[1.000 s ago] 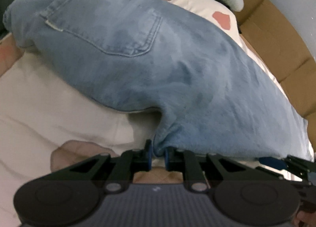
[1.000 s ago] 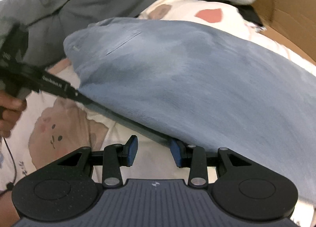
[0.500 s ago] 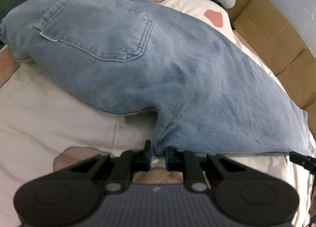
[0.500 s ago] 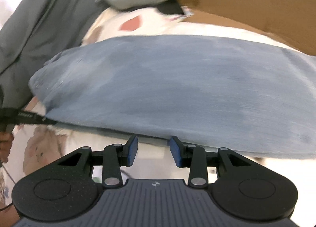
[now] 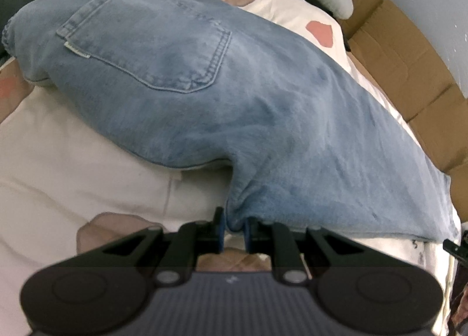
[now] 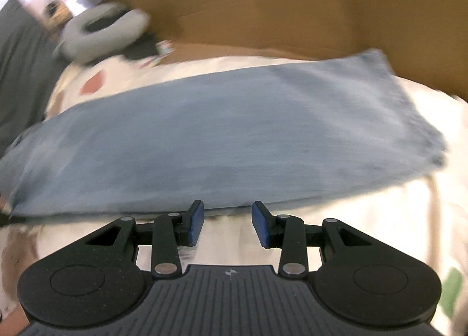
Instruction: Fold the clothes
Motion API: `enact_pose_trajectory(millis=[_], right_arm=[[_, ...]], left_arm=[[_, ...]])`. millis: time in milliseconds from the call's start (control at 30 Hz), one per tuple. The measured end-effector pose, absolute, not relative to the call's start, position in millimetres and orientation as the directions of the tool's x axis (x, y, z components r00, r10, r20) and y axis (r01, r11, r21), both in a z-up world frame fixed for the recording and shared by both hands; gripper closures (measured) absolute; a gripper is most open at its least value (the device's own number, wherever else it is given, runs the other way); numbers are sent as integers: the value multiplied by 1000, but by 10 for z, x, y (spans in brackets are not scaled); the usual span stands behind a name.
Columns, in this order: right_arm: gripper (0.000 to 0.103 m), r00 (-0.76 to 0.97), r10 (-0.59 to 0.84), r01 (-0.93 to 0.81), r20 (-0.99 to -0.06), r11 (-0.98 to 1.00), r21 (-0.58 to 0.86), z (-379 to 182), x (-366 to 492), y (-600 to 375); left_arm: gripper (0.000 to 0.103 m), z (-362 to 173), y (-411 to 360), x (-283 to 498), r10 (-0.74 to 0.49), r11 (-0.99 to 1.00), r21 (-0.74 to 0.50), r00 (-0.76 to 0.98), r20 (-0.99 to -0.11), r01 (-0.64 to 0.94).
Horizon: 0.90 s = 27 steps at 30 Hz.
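The left gripper (image 5: 234, 229) is pinching the jeans (image 5: 248, 102) at the crotch; the right gripper (image 6: 227, 223), spread and empty, is hovering at the near edge of the leg, which is stretching right toward the hem.

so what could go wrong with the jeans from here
The left claw pinches only a small bunch at the crotch of the jeans, so a tug could slip it free. The right claw is open and empty beside the leg edge; closing there, it may also catch the sheet.
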State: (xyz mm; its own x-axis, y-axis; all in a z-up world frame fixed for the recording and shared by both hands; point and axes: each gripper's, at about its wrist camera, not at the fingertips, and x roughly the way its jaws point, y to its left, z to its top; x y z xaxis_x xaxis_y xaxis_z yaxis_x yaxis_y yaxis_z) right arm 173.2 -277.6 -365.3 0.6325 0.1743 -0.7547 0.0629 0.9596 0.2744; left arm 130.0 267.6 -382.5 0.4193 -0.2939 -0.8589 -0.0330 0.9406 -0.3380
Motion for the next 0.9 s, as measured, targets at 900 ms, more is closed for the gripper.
enact_pose_trajectory(millis=[900], right_arm=[[63,706,-22,557,-708,635,536,-4127,1732,-4317]], left_arm=[[69,-3860,2586,1209,-283,956,-284,445,-850,66]])
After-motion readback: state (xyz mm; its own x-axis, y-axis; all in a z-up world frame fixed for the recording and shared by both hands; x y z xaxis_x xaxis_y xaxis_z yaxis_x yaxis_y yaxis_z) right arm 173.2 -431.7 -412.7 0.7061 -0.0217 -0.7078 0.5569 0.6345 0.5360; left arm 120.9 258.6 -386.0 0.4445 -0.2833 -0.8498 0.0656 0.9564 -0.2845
